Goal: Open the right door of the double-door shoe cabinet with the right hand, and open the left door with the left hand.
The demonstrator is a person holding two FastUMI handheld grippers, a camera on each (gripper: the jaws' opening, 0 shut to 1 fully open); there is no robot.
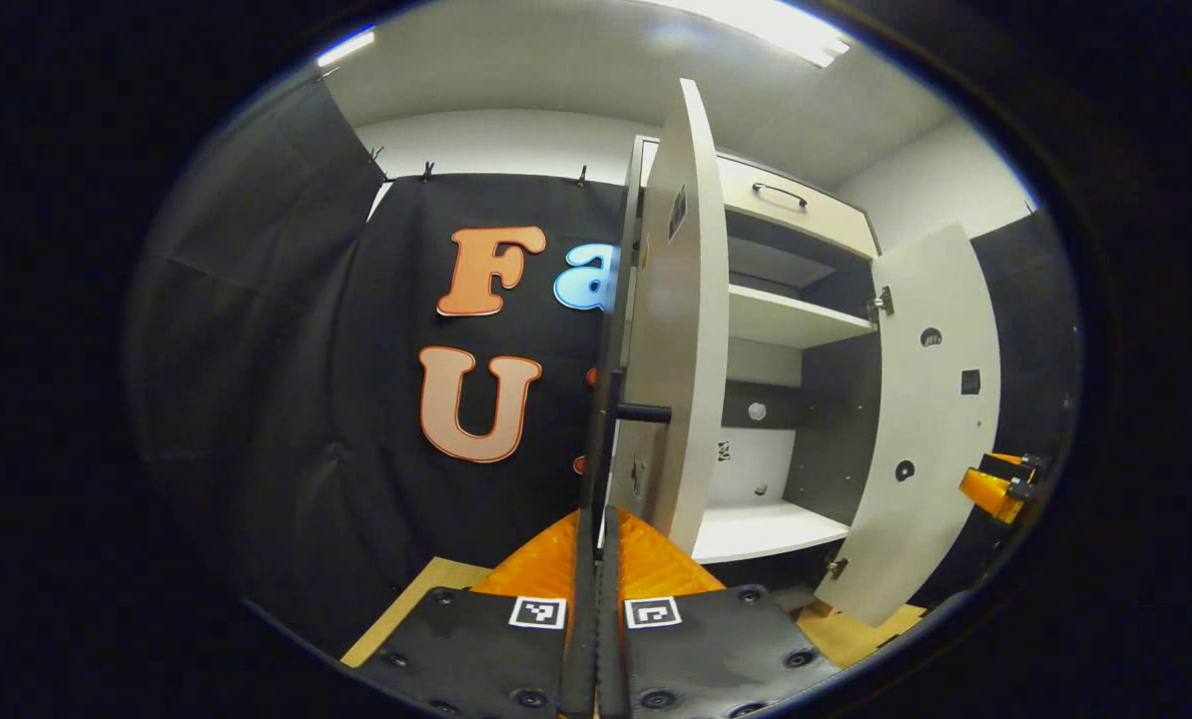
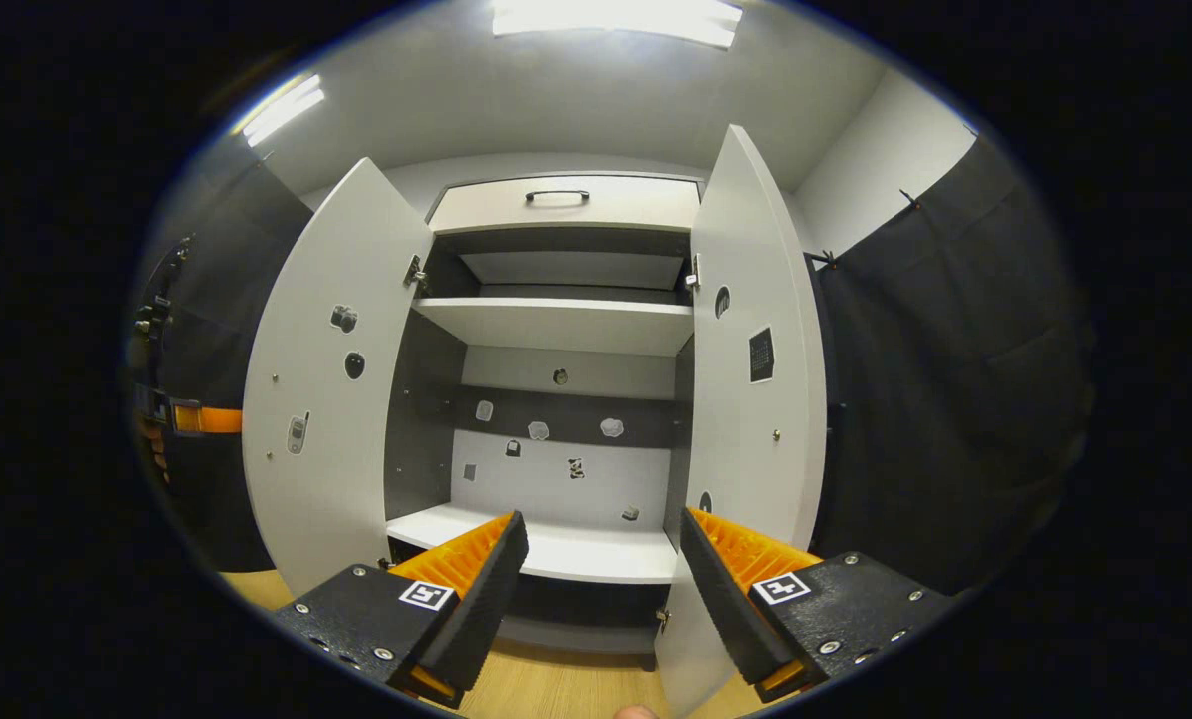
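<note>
Now | left gripper [image 1: 596, 544] pinched shut on left door's handle [image 1: 606, 439] | left door [image 1: 671, 330] swung out | right gripper [image 2: 601, 569] spread, empty, facing shoe cabinet [image 2: 566, 330] | right door [image 2: 756, 369] open beside it

We are in a staged recording booth rather than a lived-in home. Black cloth [image 2: 955, 379] hangs clipped along plain white walls [image 2: 886, 150] at the right of the right gripper view, and strip lights [image 2: 616, 18] glare from the ceiling at the top. A pale shoe cabinet [image 2: 566, 205] stands at centre on a wood-look floor [image 2: 546, 684], its shelves [image 2: 556, 325] bare.
</note>
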